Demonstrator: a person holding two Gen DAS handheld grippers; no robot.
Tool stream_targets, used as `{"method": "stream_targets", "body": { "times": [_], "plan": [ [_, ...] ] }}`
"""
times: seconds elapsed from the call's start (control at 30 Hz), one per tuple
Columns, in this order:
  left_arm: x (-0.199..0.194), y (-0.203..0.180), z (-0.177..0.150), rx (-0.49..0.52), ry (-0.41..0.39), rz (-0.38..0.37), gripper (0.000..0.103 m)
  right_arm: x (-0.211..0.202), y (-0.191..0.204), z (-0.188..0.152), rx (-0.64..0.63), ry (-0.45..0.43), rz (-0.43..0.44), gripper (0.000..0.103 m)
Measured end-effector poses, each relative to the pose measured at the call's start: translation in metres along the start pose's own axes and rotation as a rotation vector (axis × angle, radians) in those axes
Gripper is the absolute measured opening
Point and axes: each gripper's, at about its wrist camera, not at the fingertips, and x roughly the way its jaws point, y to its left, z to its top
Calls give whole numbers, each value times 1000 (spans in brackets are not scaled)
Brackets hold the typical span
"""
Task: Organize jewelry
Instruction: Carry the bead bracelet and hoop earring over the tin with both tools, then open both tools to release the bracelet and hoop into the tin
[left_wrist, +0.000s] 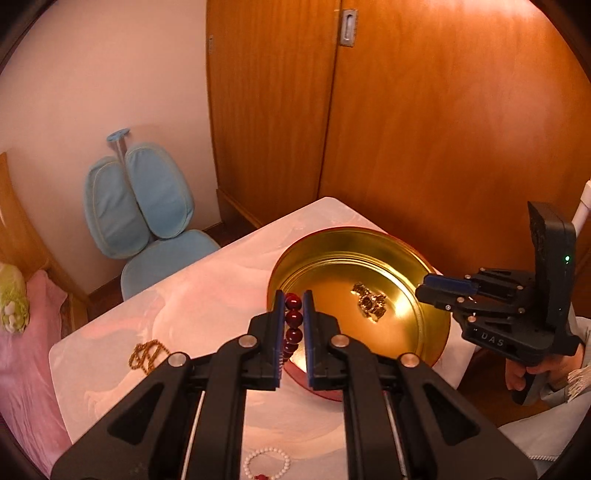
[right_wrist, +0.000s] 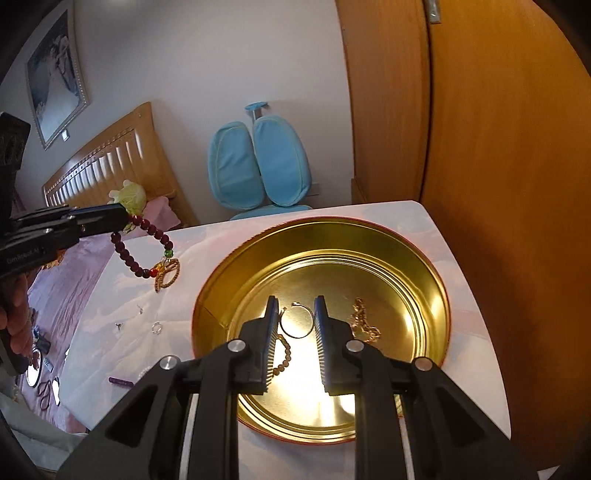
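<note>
Red beads (left_wrist: 294, 325) are pinched in the left claw (left_wrist: 293, 299), dangled just beside the gold tin (right_wrist: 424, 258) on the surface (right_wrist: 472, 332). A thin ring (right_wrist: 296, 320) gets clamped in the right claw (right_wrist: 295, 306), held over the tin, where a gold chain (right_wrist: 364, 323) is already laid.

Left claw (left_wrist: 293, 299) grips a red bead bracelet (left_wrist: 293, 325) above the gold tin (left_wrist: 436, 332) on the worktop (left_wrist: 207, 295).

Dark-red bead bracelet (right_wrist: 142, 245) dangles beside round gold tin (right_wrist: 424, 266).
</note>
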Motion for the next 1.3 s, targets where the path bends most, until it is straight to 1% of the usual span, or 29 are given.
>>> {"method": "stream_targets", "body": {
  "times": [0.2, 0.3, 0.47, 0.53, 0.63, 0.67, 0.73, 0.83, 0.9, 0.97, 1.1, 1.3],
  "plan": [
    [29, -22, 19, 69, 41, -62, 10, 4, -15, -4, 20, 39, -31, 21],
    [49, -30, 24, 93, 80, -82, 10, 15, -21, -4, 38, 92, -28, 21],
    [87, -33, 23, 148, 161, -86, 10, 33, -32, -4, 47, 183, -37, 21],
    [101, -30, 21, 146, 199, -96, 10, 45, -32, -2, 37, 235, -37, 21],
    [130, -25, 21, 141, 261, -99, 10, 67, -37, -3, 47, 340, -33, 21],
    [140, -26, 20, 151, 281, -94, 10, 77, -39, -5, 57, 390, -31, 21],
    [160, -29, 16, 185, 343, -84, 10, 93, -42, -7, 65, 462, -59, 21],
    [186, -34, 7, 231, 428, -65, 10, 108, -41, -11, 61, 525, -59, 21],
    [198, -35, 1, 242, 466, -58, 10, 113, -43, -14, 90, 543, -32, 21],
    [205, -35, -3, 235, 484, -58, 10, 114, -44, -17, 108, 546, -14, 21],
    [214, -37, -4, 240, 491, -60, 10, 113, -46, -22, 111, 549, -13, 21],
    [215, -43, -6, 274, 490, -51, 10, 120, -46, -18, 120, 551, -14, 21]
  ]
}}
